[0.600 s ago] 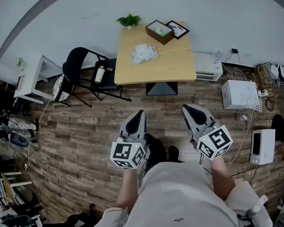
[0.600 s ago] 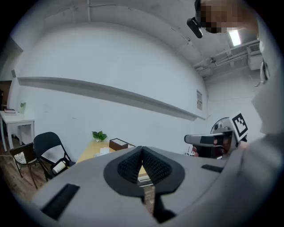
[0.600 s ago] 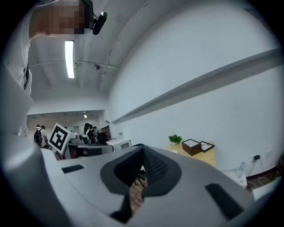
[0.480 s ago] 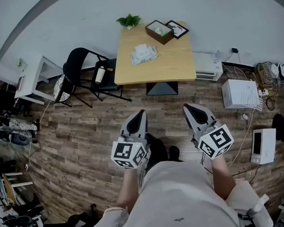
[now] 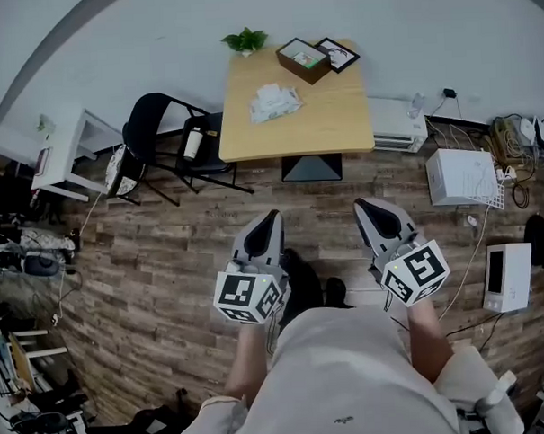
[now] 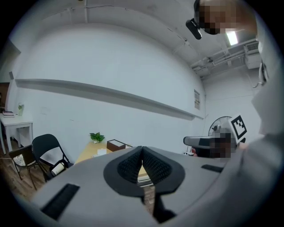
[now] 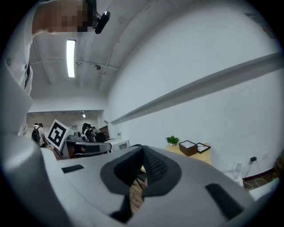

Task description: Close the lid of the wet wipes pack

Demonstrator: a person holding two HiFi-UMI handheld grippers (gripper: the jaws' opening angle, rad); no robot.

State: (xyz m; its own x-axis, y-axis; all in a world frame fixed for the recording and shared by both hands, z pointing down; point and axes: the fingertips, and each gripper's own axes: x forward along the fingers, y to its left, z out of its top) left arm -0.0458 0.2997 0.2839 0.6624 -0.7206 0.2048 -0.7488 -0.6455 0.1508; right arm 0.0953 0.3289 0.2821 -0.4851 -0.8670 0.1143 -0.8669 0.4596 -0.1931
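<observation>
The wet wipes pack (image 5: 275, 103) lies on the wooden table (image 5: 322, 124) across the room, pale with its white lid raised. In the left gripper view the wet wipes pack (image 6: 101, 152) is a small pale patch on the table (image 6: 87, 153). My left gripper (image 5: 267, 226) and my right gripper (image 5: 374, 212) hang over the wood floor close to the person's body, far short of the table. Both are shut, tips together, with nothing between them. In their own views the left gripper (image 6: 142, 153) and right gripper (image 7: 143, 153) show closed pads.
On the table stand a small potted plant (image 5: 246, 40), a brown box (image 5: 305, 60) and a framed picture (image 5: 338, 54). A black folding chair (image 5: 174, 139) is at the table's left, a white side table (image 5: 57, 149) further left. White appliances (image 5: 458, 179) and cables lie at right.
The view has crept slightly toward the table; both grippers sit a touch lower in the head view. Neither gripper has changed its state.
</observation>
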